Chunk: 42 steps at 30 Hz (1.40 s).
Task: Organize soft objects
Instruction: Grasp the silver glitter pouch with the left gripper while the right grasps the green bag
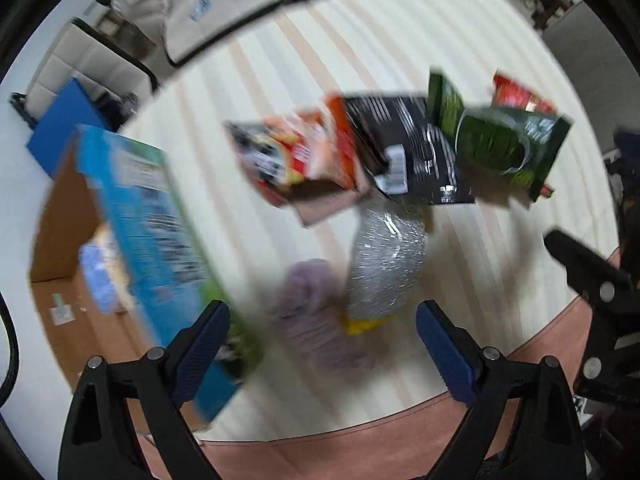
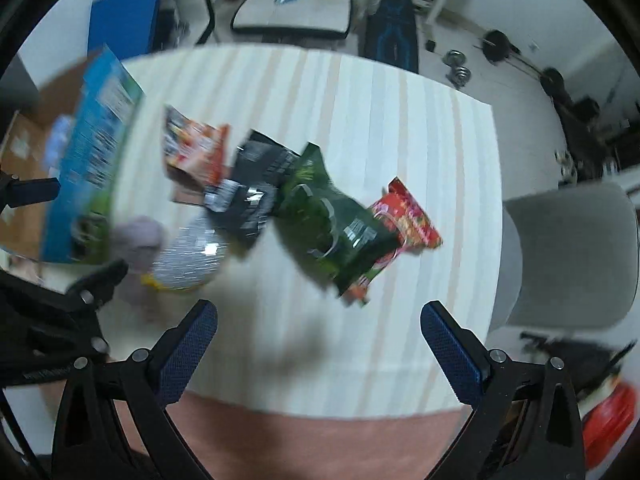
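left wrist view: left tool (image 1: 323, 338) wide, empty; right tool (image 2: 319, 336) wide, empty; blue box (image 1: 152, 236) print, snack bags (image 2: 336, 220) labels blurred, unreadable.

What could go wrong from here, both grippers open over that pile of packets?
1. The snack packets overlap: the black packet lies against the green packet and the orange packet, so a grasp may drag a neighbour.
2. The silver pouch touches the purple soft item; the left gripper could catch both.
3. The blue box stands close beside that gripper and might be knocked.
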Available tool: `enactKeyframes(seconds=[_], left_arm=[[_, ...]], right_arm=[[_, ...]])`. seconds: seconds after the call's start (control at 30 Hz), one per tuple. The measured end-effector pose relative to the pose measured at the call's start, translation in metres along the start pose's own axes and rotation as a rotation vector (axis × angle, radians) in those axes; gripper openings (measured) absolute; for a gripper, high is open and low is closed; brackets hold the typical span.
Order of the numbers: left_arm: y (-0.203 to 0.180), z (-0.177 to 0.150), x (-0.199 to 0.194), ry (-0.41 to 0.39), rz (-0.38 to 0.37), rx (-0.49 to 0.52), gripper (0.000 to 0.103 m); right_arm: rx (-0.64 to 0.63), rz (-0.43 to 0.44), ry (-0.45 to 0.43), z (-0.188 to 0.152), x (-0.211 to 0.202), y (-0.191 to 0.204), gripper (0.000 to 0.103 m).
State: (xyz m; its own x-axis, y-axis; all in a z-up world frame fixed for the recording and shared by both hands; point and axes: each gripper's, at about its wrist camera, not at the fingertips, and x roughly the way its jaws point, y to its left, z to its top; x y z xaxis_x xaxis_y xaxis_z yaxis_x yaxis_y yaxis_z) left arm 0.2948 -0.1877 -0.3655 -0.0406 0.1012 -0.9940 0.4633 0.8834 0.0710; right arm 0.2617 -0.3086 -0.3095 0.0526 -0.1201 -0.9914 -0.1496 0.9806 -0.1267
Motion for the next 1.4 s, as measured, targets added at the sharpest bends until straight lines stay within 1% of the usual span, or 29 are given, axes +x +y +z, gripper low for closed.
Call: enactKeyframes(seconds=[0.1, 0.17, 0.27, 0.33, 0.37, 0.4, 0.43, 0.5, 0.53, 0.57, 0.6, 0.63, 0.67, 0.7, 0.73, 0.8, 0.83, 0.87, 0.93, 1.07, 1.1, 1.13, 1.17, 1.2, 1.23, 1.33, 1.37, 1.4], left_arm=[[-0.01, 0.007, 0.023, 0.045, 0.003, -0.009, 0.095], [-0.006, 0.011, 0.038, 0.083, -0.036, -0.056, 0.095], [-0.003, 0.015, 0.054, 0.108, -0.025, -0.088, 0.095], [-0.002, 0.017, 0.064, 0.129, -0.057, -0.103, 0.095], [-0.003, 0.018, 0.066, 0.126, -0.05, -0.103, 0.095], [-0.004, 0.018, 0.068, 0.119, -0.043, -0.099, 0.095], [-0.007, 0.019, 0.069, 0.113, -0.04, -0.091, 0.095], [-0.009, 0.02, 0.07, 0.101, -0.038, -0.083, 0.094], [-0.011, 0.021, 0.071, 0.096, -0.04, -0.083, 0.086], [-0.011, 0.023, 0.07, 0.096, -0.042, -0.087, 0.081], [-0.012, 0.024, 0.072, 0.1, -0.049, -0.093, 0.071], [-0.014, 0.024, 0.074, 0.104, -0.062, -0.103, 0.059], [-0.013, 0.024, 0.074, 0.102, -0.083, -0.118, 0.056], [-0.012, 0.027, 0.072, 0.099, -0.095, -0.13, 0.047], [-0.011, 0.025, 0.072, 0.098, -0.12, -0.148, 0.04], [-0.01, 0.019, 0.072, 0.102, -0.135, -0.17, 0.034], [-0.011, 0.014, 0.072, 0.101, -0.151, -0.186, 0.033], [-0.012, 0.006, 0.072, 0.104, -0.166, -0.198, 0.033], [-0.016, -0.008, 0.073, 0.11, -0.188, -0.208, 0.033], [-0.024, -0.024, 0.073, 0.089, -0.175, -0.195, 0.033], [-0.025, -0.026, 0.073, 0.092, -0.178, -0.194, 0.034], [-0.029, -0.029, 0.074, 0.095, -0.18, -0.193, 0.034], [-0.029, -0.028, 0.075, 0.098, -0.182, -0.192, 0.034], [-0.03, -0.029, 0.074, 0.095, -0.184, -0.192, 0.034], [-0.03, -0.031, 0.074, 0.092, -0.185, -0.195, 0.034], [-0.029, -0.037, 0.074, 0.084, -0.181, -0.206, 0.032], [-0.029, -0.039, 0.073, 0.08, -0.183, -0.215, 0.031], [-0.026, -0.051, 0.072, 0.076, -0.186, -0.224, 0.031]], right_arm=[[-0.096, -0.035, 0.022, 0.014, 0.03, 0.005, 0.1], [-0.144, -0.058, 0.042, 0.023, 0.05, 0.007, 0.098], [-0.165, -0.041, 0.075, 0.037, 0.076, 0.005, 0.092], [-0.182, -0.031, 0.088, 0.041, 0.09, 0.005, 0.086], [-0.18, -0.025, 0.095, 0.042, 0.094, 0.004, 0.072], [-0.174, -0.011, 0.112, 0.043, 0.1, 0.003, 0.06], [-0.166, 0.0, 0.128, 0.043, 0.104, 0.002, 0.054], [-0.137, -0.004, 0.129, 0.041, 0.105, -0.004, 0.047], [-0.11, 0.009, 0.13, 0.039, 0.104, -0.008, 0.046], [-0.064, 0.042, 0.144, 0.037, 0.103, -0.016, 0.045], [0.012, 0.098, 0.16, 0.035, 0.103, -0.027, 0.044], [0.088, 0.156, 0.173, 0.031, 0.102, -0.038, 0.043], [0.149, 0.207, 0.185, 0.027, 0.102, -0.049, 0.042], [0.196, 0.25, 0.193, 0.022, 0.102, -0.055, 0.042], [0.255, 0.297, 0.199, 0.014, 0.101, -0.063, 0.042], [0.369, 0.393, 0.207, -0.007, 0.102, -0.076, 0.042], [0.404, 0.421, 0.212, -0.016, 0.105, -0.078, 0.042], [0.44, 0.444, 0.217, -0.028, 0.107, -0.081, 0.042], [0.489, 0.461, 0.218, -0.049, 0.112, -0.083, 0.042], [0.534, 0.471, 0.236, -0.079, 0.131, -0.082, 0.044], [0.534, 0.462, 0.24, -0.082, 0.135, -0.081, 0.049], [0.527, 0.439, 0.244, -0.086, 0.139, -0.081, 0.054], [0.523, 0.416, 0.238, -0.09, 0.139, -0.08, 0.061], [0.517, 0.388, 0.224, -0.09, 0.138, -0.081, 0.066], [0.511, 0.359, 0.211, -0.089, 0.135, -0.082, 0.068], [0.488, 0.261, 0.173, -0.085, 0.126, -0.081, 0.069], [0.483, 0.239, 0.175, -0.084, 0.126, -0.079, 0.069], [0.479, 0.223, 0.183, -0.083, 0.127, -0.075, 0.069]])
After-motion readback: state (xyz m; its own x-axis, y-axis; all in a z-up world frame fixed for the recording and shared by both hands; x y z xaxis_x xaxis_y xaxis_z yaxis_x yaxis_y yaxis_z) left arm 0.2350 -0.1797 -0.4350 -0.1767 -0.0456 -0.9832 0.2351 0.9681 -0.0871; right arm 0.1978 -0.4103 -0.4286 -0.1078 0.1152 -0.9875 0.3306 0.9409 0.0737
